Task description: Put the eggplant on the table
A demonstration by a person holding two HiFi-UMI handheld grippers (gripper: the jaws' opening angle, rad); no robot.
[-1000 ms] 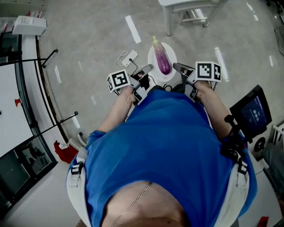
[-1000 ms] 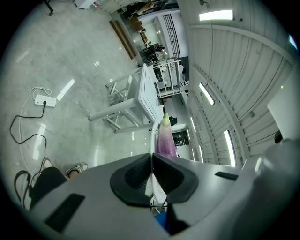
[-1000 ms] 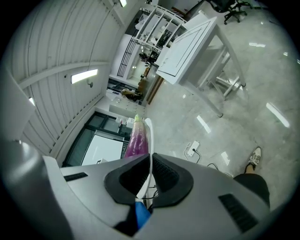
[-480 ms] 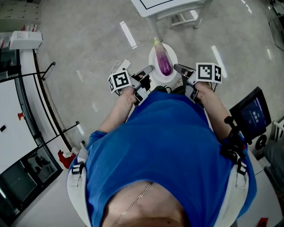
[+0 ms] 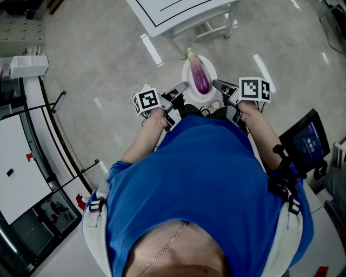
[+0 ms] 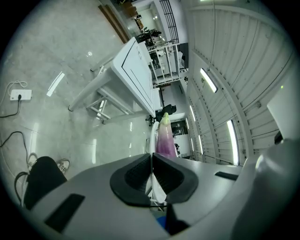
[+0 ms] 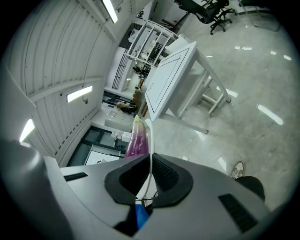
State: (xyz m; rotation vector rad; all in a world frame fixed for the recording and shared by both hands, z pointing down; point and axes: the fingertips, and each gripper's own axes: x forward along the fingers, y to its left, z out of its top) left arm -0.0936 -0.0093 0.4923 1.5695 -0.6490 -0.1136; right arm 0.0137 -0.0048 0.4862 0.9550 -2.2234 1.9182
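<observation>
while aloft, eggplant [image 5: 200, 79] on plate [image 5: 187, 90]

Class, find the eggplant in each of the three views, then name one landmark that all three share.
Head view: eggplant at upper centre, lying on the white plate.
Left gripper view: eggplant at centre, just above the jaws, right of the plate's edge-on rim.
Right gripper view: eggplant left of centre, above the jaws, left of the plate's rim.
Shared landmark: the white table beyond the plate.

Print on the screen [image 5: 310, 142] is unreadable
</observation>
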